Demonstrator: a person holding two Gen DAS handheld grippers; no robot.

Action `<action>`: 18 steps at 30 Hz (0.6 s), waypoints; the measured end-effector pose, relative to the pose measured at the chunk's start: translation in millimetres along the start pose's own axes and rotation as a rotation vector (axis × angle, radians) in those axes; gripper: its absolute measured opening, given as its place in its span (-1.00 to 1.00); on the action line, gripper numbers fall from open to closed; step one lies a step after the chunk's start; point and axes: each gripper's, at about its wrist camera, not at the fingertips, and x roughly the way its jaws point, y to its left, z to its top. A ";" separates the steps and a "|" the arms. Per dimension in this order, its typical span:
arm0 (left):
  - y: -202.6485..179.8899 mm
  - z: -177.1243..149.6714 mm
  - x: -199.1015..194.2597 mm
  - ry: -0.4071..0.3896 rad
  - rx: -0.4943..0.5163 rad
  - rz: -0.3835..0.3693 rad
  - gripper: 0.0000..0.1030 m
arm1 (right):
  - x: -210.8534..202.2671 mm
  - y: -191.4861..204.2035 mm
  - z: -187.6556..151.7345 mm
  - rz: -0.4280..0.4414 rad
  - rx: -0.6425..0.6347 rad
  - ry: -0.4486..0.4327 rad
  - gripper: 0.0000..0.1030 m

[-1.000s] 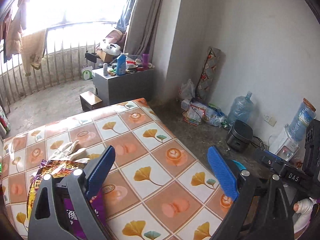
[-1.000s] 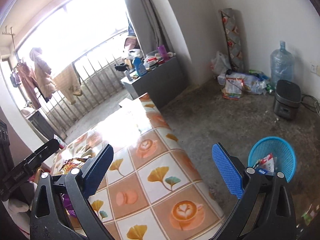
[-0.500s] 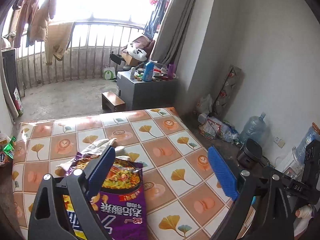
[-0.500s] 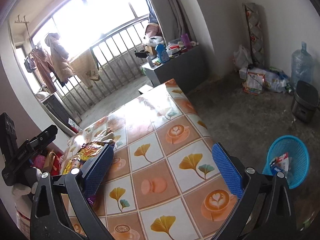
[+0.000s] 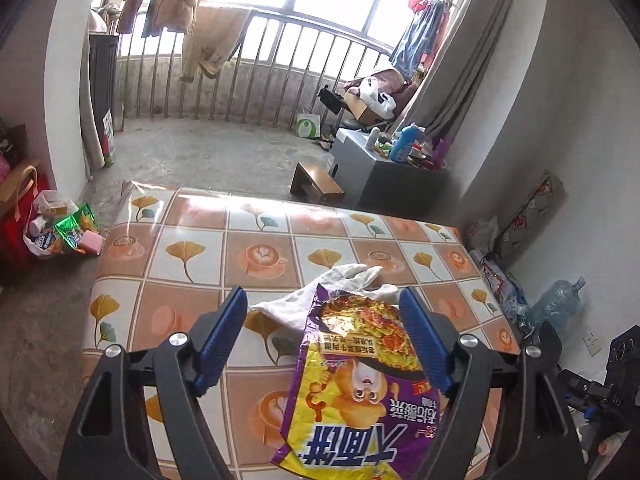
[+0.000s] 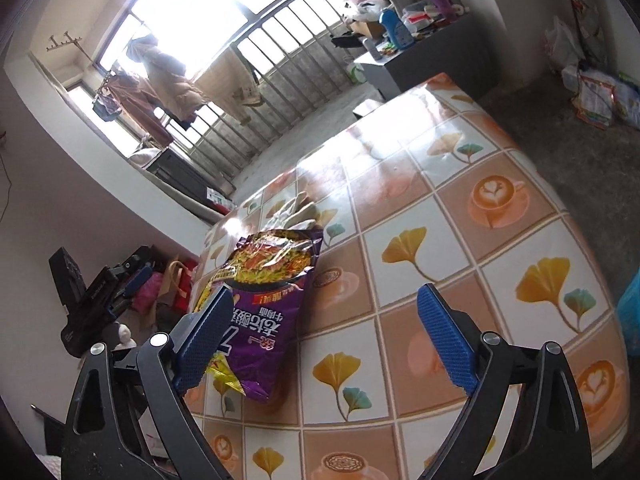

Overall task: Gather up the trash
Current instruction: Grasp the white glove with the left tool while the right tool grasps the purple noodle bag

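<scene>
A purple and yellow noodle snack bag [image 5: 360, 380] lies on the table with the patterned cloth [image 5: 200, 256], partly over a white glove [image 5: 340, 284]. My left gripper [image 5: 324, 336] is open and hovers over the bag's upper end, the bag between its blue pads. In the right wrist view the same bag [image 6: 268, 280] lies at the table's left edge with the glove [image 6: 296, 208] beyond it. My right gripper [image 6: 324, 340] is open and empty, its left pad near the bag's edge.
A blue bin [image 6: 630, 312] shows at the right edge past the table [image 6: 440, 200]. Bags of clutter [image 5: 60, 232] lie on the floor to the left. A grey cabinet [image 5: 384, 172] with bottles stands beyond the table. Water jugs [image 5: 556, 304] stand by the right wall.
Both grippers swung left toward the table. The snack bag has come from the left edge to between the left gripper's pads, and the blue bin slid almost out of the right wrist view.
</scene>
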 end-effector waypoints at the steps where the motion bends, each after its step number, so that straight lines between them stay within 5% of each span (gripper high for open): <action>1: 7.7 0.8 12.5 0.031 -0.015 -0.008 0.36 | 10.1 1.7 0.3 0.020 0.008 0.030 0.67; 5: 30.4 7.0 68.2 0.136 -0.052 -0.063 0.10 | 50.4 8.9 -2.9 0.049 0.022 0.143 0.56; 11: 37.2 11.6 148.5 0.319 -0.015 -0.210 -0.01 | 84.5 18.6 -13.0 0.066 0.017 0.259 0.44; 18: 38.9 -11.8 153.0 0.361 -0.060 -0.257 -0.24 | 91.7 13.0 -13.3 0.084 0.046 0.304 0.15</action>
